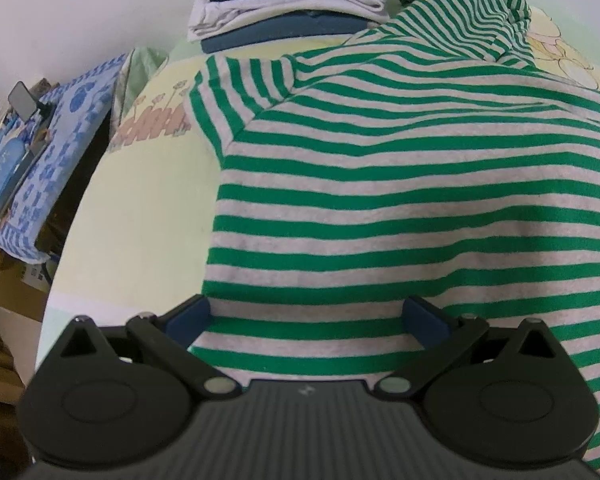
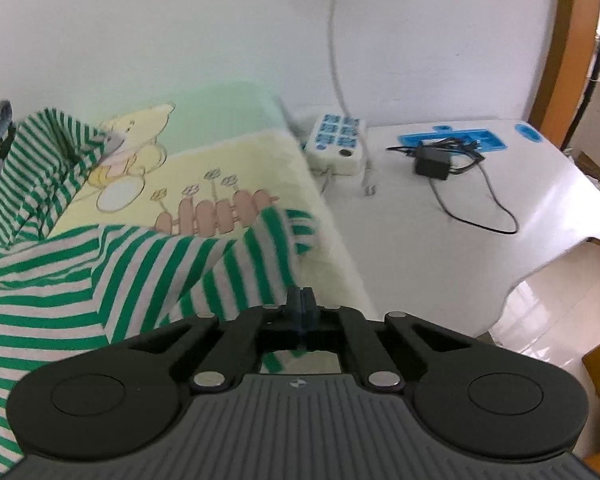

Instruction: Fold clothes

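Note:
A green and grey striped shirt point(image 1: 380, 200) lies spread on a pale yellow cartoon blanket point(image 1: 148, 220). My left gripper point(image 1: 306, 320) hovers over the shirt's near hem. It is open wide, with its blue pads apart and only flat cloth below. In the right wrist view the shirt point(image 2: 80, 280) fills the lower left. Its sleeve point(image 2: 256, 264) rises off the blanket point(image 2: 228, 152) to my right gripper point(image 2: 300, 300), whose jaws are pressed together on the sleeve's edge. The cuff is blurred.
A stack of folded clothes point(image 1: 292, 4) sits at the blanket's far end. A blue patterned box point(image 1: 60, 140) stands at the left. To the right a white table point(image 2: 540, 200) carries a power strip point(image 2: 336, 140) and a black adapter point(image 2: 432, 164) with its cable.

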`<act>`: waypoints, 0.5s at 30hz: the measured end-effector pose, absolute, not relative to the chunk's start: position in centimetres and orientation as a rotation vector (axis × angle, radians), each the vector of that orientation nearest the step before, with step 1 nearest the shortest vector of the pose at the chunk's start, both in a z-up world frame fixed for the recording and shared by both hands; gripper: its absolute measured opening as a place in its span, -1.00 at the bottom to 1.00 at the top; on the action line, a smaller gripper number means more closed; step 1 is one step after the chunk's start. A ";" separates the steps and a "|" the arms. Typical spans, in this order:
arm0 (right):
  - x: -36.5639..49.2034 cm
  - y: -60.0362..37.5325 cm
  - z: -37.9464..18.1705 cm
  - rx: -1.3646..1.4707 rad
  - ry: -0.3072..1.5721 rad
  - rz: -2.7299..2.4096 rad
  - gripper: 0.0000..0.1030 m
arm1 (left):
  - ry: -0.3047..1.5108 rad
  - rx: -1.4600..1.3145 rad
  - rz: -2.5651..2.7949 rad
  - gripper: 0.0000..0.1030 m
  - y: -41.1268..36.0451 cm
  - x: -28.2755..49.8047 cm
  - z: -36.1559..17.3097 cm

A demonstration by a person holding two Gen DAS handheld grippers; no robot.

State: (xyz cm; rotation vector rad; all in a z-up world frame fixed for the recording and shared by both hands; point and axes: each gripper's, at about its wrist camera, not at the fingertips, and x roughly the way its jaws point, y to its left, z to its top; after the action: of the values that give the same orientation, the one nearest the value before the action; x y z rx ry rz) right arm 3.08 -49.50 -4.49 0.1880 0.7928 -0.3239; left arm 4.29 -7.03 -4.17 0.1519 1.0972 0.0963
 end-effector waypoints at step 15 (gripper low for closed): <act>4.7 -49.0 -7.0 0.260 0.863 -0.392 -0.79 | 1.099 0.139 0.079 0.99 -6.6 4.4 -4.2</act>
State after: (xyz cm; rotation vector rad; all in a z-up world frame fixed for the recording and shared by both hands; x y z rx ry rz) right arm 4.67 -48.99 -7.01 0.2597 0.8626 -0.3921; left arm 4.40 -6.63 -4.21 0.1394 1.0987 0.0793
